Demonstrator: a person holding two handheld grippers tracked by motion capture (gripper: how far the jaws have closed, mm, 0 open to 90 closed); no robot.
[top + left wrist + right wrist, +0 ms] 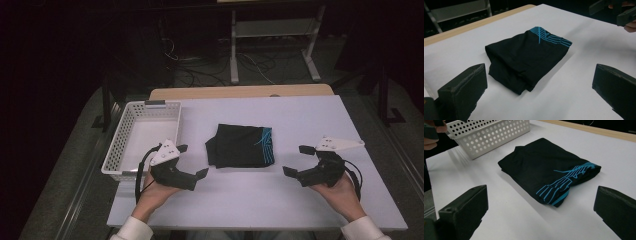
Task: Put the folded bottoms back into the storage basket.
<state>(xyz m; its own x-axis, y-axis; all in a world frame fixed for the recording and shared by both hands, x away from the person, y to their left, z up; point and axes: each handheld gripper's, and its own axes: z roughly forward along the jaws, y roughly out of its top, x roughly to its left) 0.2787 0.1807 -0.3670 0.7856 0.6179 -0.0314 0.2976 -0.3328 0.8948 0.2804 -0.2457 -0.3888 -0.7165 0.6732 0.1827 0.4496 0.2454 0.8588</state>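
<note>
Basically flanking the folded black shorts point(241, 146) mid-tabletop point(300, 200), left gripper point(191, 161) and right gripper point(295, 160) both with fingers spread wide and empty, probably lining up a two-sided grab toward the white basket point(116, 150).

Left gripper point(192, 161) held low at about 7 o'clock on the table, jaws spread wide, pointing toward 2 o'clock. Left hand point(157, 192) grips it from below, white cuff showing. Right gripper point(297, 160) at about 4 o'clock, jaws likewise wide apart, aimed toward 9 o'clock. Right hand point(340, 190) cradles it, wrist angled inward.
</note>
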